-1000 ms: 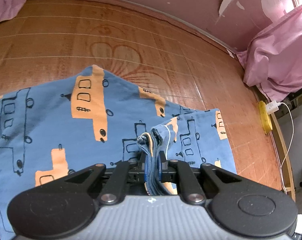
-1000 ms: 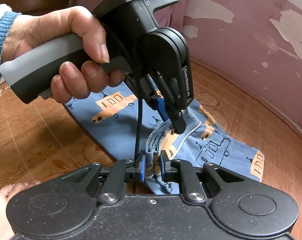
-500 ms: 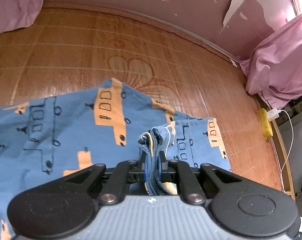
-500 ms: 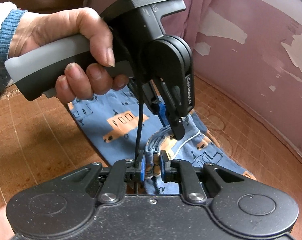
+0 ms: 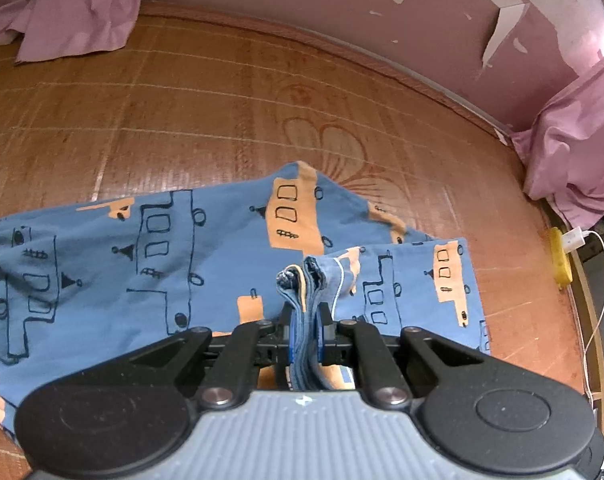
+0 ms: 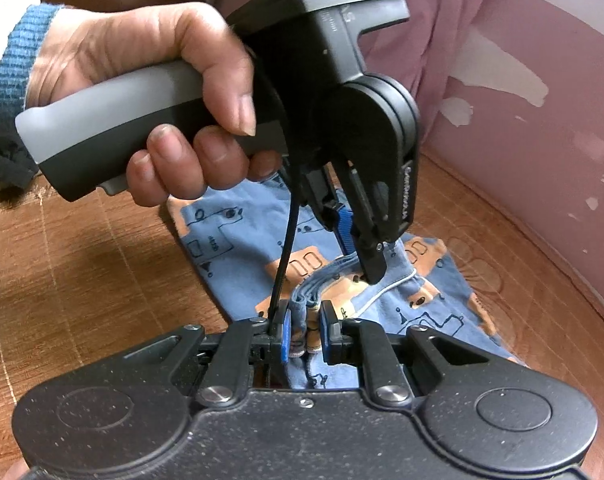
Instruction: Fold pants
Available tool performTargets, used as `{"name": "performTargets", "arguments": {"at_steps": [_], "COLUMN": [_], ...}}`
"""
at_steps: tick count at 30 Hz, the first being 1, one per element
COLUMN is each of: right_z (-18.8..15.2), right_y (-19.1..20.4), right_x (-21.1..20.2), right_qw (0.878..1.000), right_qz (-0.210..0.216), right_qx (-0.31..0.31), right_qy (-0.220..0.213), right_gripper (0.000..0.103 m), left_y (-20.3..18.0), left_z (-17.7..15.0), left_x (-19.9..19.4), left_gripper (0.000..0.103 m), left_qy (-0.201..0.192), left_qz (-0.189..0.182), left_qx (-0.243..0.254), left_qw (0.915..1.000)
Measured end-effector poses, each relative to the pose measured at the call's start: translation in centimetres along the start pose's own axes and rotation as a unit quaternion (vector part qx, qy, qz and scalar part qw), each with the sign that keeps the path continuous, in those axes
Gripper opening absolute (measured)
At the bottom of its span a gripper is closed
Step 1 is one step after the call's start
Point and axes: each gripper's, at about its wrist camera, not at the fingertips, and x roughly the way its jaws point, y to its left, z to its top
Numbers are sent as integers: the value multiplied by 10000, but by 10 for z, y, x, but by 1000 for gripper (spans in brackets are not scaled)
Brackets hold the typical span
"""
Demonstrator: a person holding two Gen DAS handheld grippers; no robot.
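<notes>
1. while the blue patterned pants (image 5: pixel 149 264) lay on the woven mat (image 5: pixel 181 100), the left gripper (image 5: pixel 305 334) pinched a bunched edge.
2. right gripper (image 6: pixel 305 334) clamped bunched fabric at the near edge.
3. a hand (image 6: pixel 141 80) held the left gripper's handle, far left.

Both tongs (image 5: pixel 305 332) (image 6: pixel 305 334) clamped — fabric-filled.

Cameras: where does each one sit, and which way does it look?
Left wrist: sits on the left gripper, looks along its fingers at the blue pants on the mat; no hand shows.
Right wrist: sits on the right gripper, looks across at the hand that holds the left gripper.
Both show the pants clamped.
</notes>
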Motion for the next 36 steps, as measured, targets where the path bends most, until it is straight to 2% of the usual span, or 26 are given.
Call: {"name": "performTargets", "arguments": {"at_steps": [13, 24, 28, 30, 31, 32, 33, 34, 35, 36], "right_z": [-4, -4, -6, -7, -8, -9, -11, -14, -18, -23], "right_y": [2, 3, 5, 8, 8, 6, 1, -6, -15, -26], "right_x": [4, 2, 5, 5, 3, -1, -6, -11, -18, -22], "right_qw": [9999, 9999, 9998, 9994, 9993, 9992, 9991, 9992, 9992, 9990], "right_qz": [77, 86, 141, 132, 104, 94, 67, 16, -91, -275], "right_qx": [-89, -102, -152, -298, -351, -394, -415, -411, -375, -320], "right_qy": [94, 10, 76, 120, 93, 66, 28, -9, -76, -134], "right_gripper": [16, 16, 21, 35, 38, 45, 58, 66, 80, 89], "left_y": [1, -3, -5, -5, -5, -6, -6, -7, -9, -10], "left_z": [-4, -3, -5, -8, -9, -10, -11, -13, -15, -18], "left_x": [0, -8, -5, -2, -2, -4, -7, -10, -14, -17], "left_gripper": [11, 11, 13, 19, 26, 33, 37, 45, 52, 55], "left_qy": [40, -28, 6, 57, 57, 24, -33, -96, -165, -252], "left_qz": [168, 233, 393, 556, 634, 716, 817, 947, 1061, 1180], "left_qx": [143, 242, 338, 391, 427, 462, 508, 568, 619, 666], "left_qw": [9997, 9994, 9987, 9977, 9971, 9964, 9954, 9938, 9923, 9905]}}
